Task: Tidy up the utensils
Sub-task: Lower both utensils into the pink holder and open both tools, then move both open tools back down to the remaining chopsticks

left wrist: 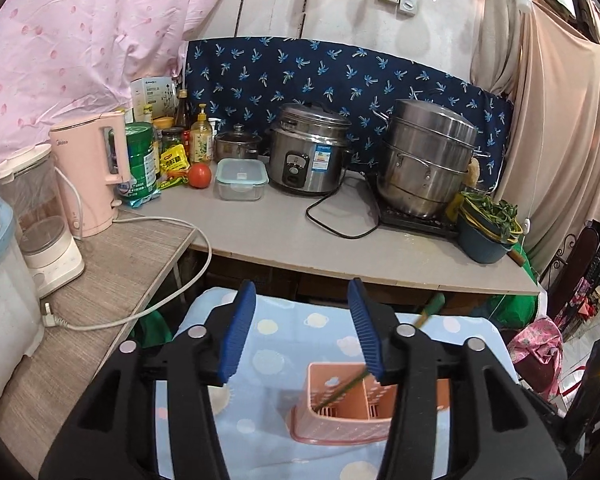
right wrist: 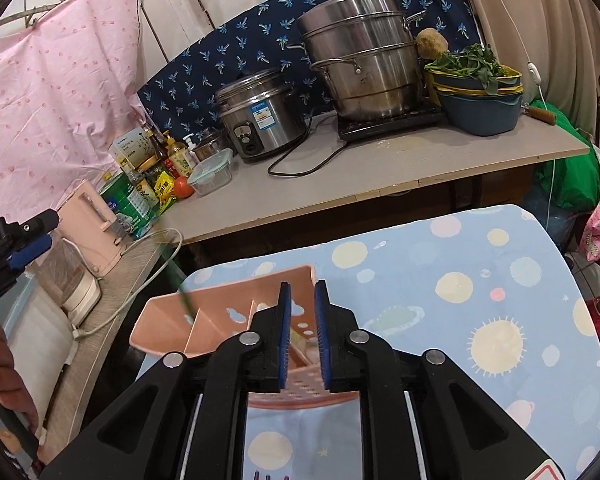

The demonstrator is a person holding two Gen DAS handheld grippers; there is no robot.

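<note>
Left wrist view: left gripper (left wrist: 302, 330) had its jaws spread wide, nothing pinched between the blue pads (left wrist: 238, 330). A thin green stick (left wrist: 342, 390), blurred, slanted down into the pink utensil holder (left wrist: 340, 412); its upper part passed behind the right-hand pad and came out beyond it. Could not tell whether it touched that pad. What kind of utensil it was could not be told. Holder stood on a blue cloth with pale dots (left wrist: 284, 344), below the gripper, divided into compartments.

Right wrist view: right gripper (right wrist: 303, 334) had its jaws slightly parted, a narrow gap between the pads, nothing pinched. The pink holder (right wrist: 220, 312) sat just ahead of and under the fingertips, its perforated wall visible through the gap. The green stick (right wrist: 186, 302) leaned out of the holder's left compartment, motion-blurred. The other gripper (right wrist: 28, 236) showed at the left edge with a hand (right wrist: 0, 380) on its grip.

Behind the cloth-covered surface, a grey counter (left wrist: 260, 220) carried a rice cooker (left wrist: 308, 152), a steel steamer pot (left wrist: 428, 160), a clear lidded box (left wrist: 241, 179), a tomato (left wrist: 199, 175) and a pink kettle (left wrist: 92, 172).
</note>
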